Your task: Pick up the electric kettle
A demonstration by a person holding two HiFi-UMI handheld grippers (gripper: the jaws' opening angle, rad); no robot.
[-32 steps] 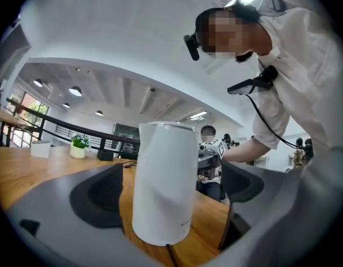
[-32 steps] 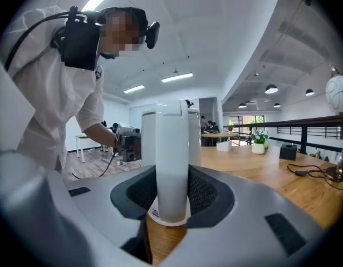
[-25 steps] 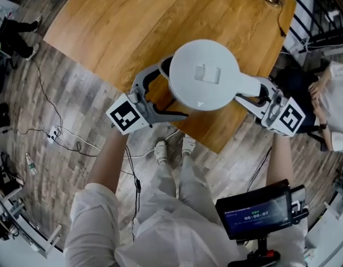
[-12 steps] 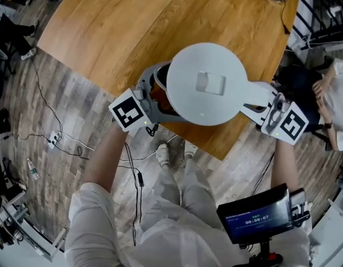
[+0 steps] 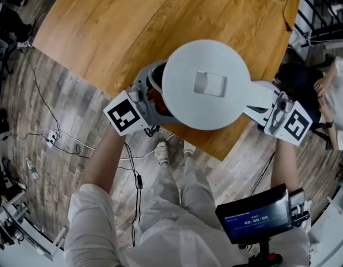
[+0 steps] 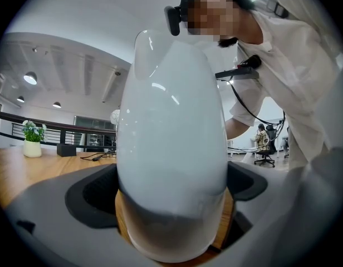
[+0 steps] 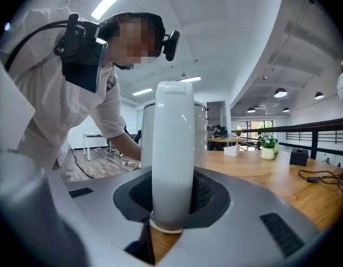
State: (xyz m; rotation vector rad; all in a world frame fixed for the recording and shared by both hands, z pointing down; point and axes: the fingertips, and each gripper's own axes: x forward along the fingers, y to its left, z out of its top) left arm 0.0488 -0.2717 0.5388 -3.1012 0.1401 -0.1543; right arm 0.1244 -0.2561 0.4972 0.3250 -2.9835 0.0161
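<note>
Head view: the round wooden tabletop (image 5: 121,32) fills the top of the scene, and over its near edge is the white plastic electric kettle (image 5: 205,85), lid facing up. The left claw (image 5: 146,96) is clamped across the kettle's rounded body, pads tight on both sides. The right claw (image 5: 270,105) has just been closing, and its jaws now pinch the kettle's upright handle (image 7: 171,149) from the opposite side

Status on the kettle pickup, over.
Left gripper clamped on electric kettle body. Right gripper jaws just closing, handle between the pads. Near wooden table edge, lift unconfirmed; nothing in the way.
</note>
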